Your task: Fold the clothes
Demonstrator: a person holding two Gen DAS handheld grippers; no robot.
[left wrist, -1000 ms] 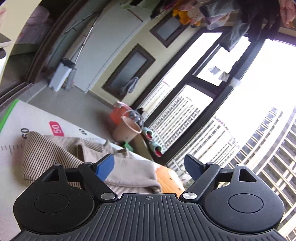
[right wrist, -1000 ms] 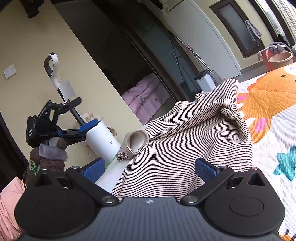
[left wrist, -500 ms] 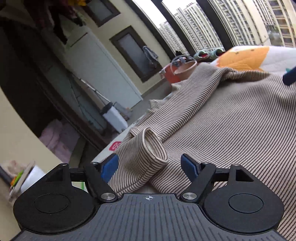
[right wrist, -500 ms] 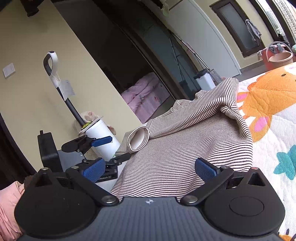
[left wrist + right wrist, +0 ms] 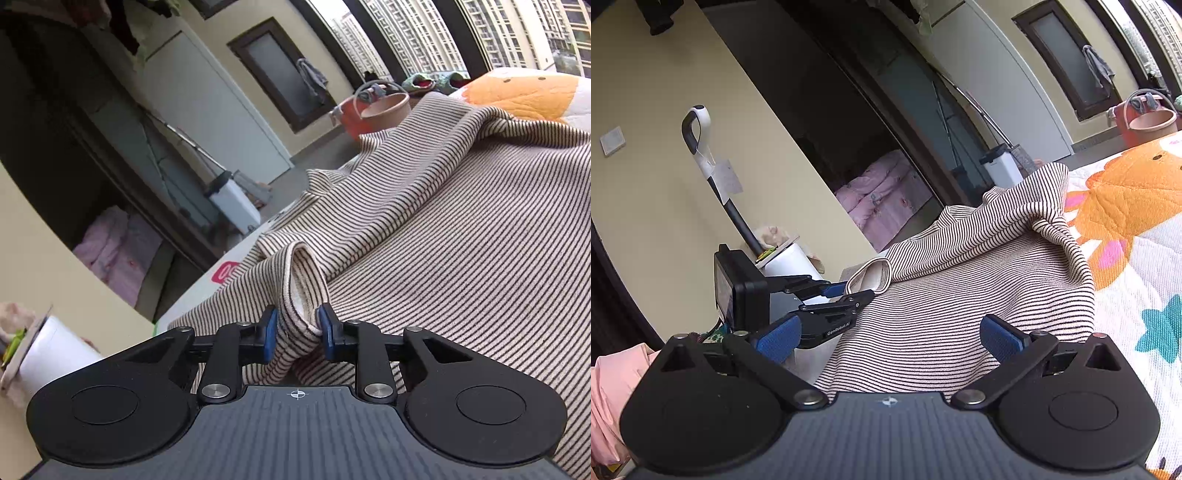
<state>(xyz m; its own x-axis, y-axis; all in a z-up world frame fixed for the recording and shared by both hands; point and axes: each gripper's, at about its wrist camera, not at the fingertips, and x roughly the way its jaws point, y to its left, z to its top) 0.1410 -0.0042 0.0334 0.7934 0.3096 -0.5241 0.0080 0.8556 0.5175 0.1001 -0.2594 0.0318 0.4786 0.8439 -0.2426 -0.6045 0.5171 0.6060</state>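
The left gripper [image 5: 295,330] pinches the open cuff of a sleeve [image 5: 303,291] on a striped knit sweater [image 5: 461,240], its blue pads closed on the fabric from either side, while the right gripper [image 5: 890,338] hangs with fingers spread wide and empty just above the sweater's body [image 5: 960,314]. The garment lies rumpled on a quilted play mat [image 5: 1137,258] printed with an orange animal and a teal star, one edge heaped into a ridge. The sleeve fold appears to be in hand: the next move likely calls for carrying the cuff across the body and laying it flat, the free gripper steadying or smoothing the cloth. Around the mat, a white bin [image 5: 792,264], an upright vacuum handle [image 5: 698,125], a pink quilt [image 5: 882,195] in a dark doorway and orange buckets [image 5: 373,110] by tall windows.
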